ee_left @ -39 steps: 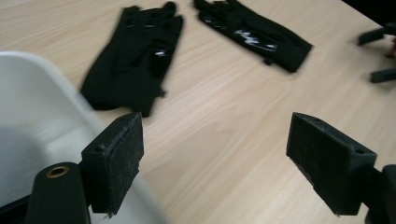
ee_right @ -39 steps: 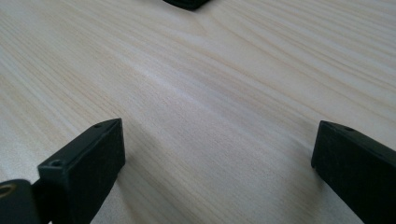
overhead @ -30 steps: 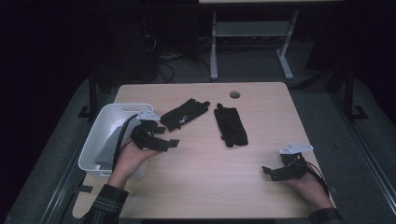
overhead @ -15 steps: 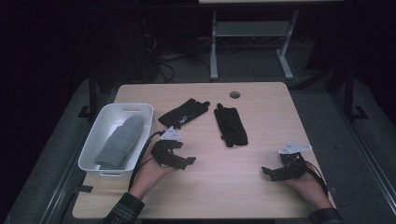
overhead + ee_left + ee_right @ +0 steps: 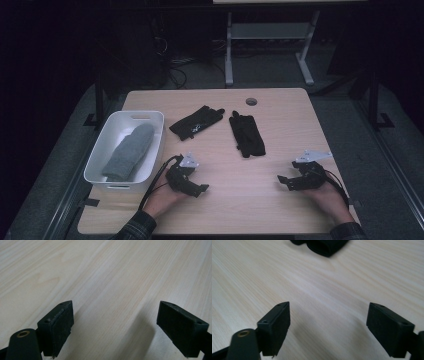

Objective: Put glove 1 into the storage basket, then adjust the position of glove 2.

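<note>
Both tools are empty and low over the table (image 5: pixel 280 115). L gripper (image 5: pixel 196 186) sits by the bin's (image 5: pixel 159 131) near corner. Its jaws are apart, just opened a bit more, w/ bare wood between them in its own view (image 5: pixel 115 322). R gripper (image 5: pixel 286 181) is near the front right edge. Its jaws have just closed a little but are apart too, w/ nothing between them (image 5: pixel 328 322).

I judge the next job is a glove into the bin, where a grey mitten (image 5: pixel 130 152) already lies. L glove (image 5: pixel 196 122) lies slanted just right of the bin. R glove (image 5: pixel 246 136) lies mid-table, cuff toward me, and that cuff shows at the top of the right gripper view (image 5: pixel 322 245).

To do it well, I'd take L glove w/ L gripper, since it's closest to the bin. Come in low, pinch across the cuff where the fabric is thickest, and lift clear so the fingers don't drag. Carry it over the rim, then release.

The surface is pale wood laminate, smooth, w/ a cable hole (image 5: pixel 251 101) at the back. The room is dark, w/ grey floor, a white frame (image 5: pixel 230 55) and cables behind.
</note>
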